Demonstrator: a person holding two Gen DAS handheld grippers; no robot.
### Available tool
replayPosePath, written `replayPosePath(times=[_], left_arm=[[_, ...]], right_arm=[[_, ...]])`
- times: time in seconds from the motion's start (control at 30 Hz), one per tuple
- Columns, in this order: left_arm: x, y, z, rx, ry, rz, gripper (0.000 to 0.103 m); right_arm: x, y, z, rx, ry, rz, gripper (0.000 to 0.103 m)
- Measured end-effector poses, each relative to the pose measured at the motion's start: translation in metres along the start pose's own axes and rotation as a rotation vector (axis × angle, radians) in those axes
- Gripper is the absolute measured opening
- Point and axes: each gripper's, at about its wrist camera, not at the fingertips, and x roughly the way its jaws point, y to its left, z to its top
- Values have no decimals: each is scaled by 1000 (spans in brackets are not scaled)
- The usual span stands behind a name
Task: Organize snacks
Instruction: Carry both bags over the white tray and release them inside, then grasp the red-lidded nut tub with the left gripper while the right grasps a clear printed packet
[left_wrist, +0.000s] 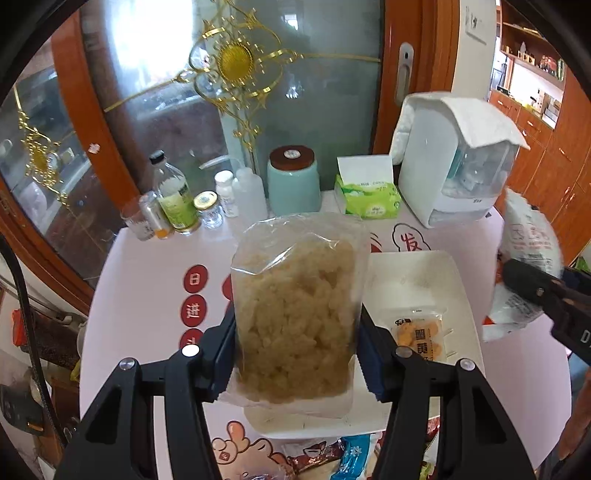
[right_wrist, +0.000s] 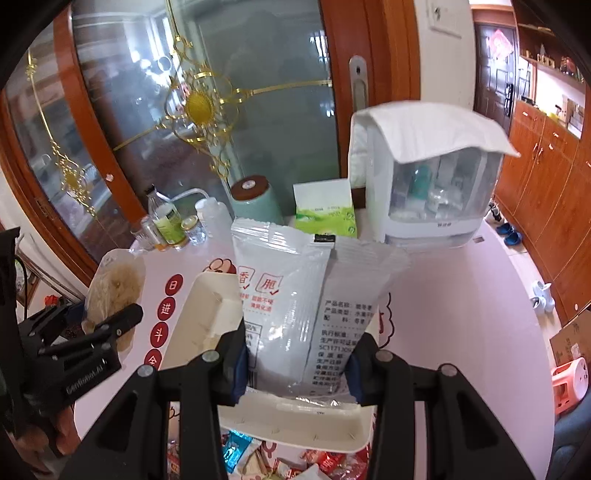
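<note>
My left gripper (left_wrist: 297, 354) is shut on a clear bag of pale puffed snack (left_wrist: 295, 310) and holds it upright above the near left part of a white tray (left_wrist: 413, 269). A small orange snack packet (left_wrist: 419, 330) lies in the tray. My right gripper (right_wrist: 297, 365) is shut on a white and silver snack bag (right_wrist: 303, 306), held upright over the same tray (right_wrist: 207, 306). The right gripper and its bag show at the right edge of the left wrist view (left_wrist: 532, 251). The left gripper and its bag show at the left of the right wrist view (right_wrist: 114, 284).
Loose snack packets (left_wrist: 332, 458) lie at the table's near edge. At the back stand bottles and jars (left_wrist: 177, 203), a teal canister (left_wrist: 293, 181), a green tissue pack (left_wrist: 369, 195) and a white storage box (left_wrist: 458, 162). A glass door is behind the pink table (left_wrist: 147, 280).
</note>
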Motion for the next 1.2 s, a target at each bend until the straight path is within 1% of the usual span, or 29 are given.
replayPosePath(times=[0.1, 0.13, 0.17, 0.2, 0.23, 0.27, 0.33, 0.4, 0.53, 0.8, 0.97, 1.2], left_arm=[[15, -6, -2, 22, 20, 0, 58], [17, -7, -3, 31, 21, 2, 68], [18, -8, -3, 38, 20, 6, 85], [19, -9, -4, 44, 12, 17, 90], [18, -9, -5, 47, 2, 24, 94], [18, -10, -5, 52, -8, 29, 94], [18, -9, -6, 59, 1, 38, 94], [18, -6, -8, 52, 11, 40, 94], [12, -2, -12, 34, 12, 28, 94], [-16, -3, -23, 42, -23, 45, 94], [-34, -5, -33, 54, -33, 67, 94], [-66, -2, -56, 35, -44, 97, 94]], right_arm=[[20, 7, 2, -18, 39, 7, 44], [26, 10, 3, -23, 49, 9, 44], [29, 12, 1, -26, 56, 11, 45], [33, 14, 0, -28, 64, 13, 47], [37, 15, 0, -29, 75, 23, 52], [40, 16, 0, -26, 79, 26, 55], [43, 17, -1, -24, 75, 34, 66], [43, 19, -1, -24, 73, 23, 70], [41, 18, -2, -15, 77, 14, 70], [28, 22, -11, -31, 88, 20, 70], [9, 27, -24, -57, 79, 31, 70], [-28, 28, -45, -82, 57, 49, 70]])
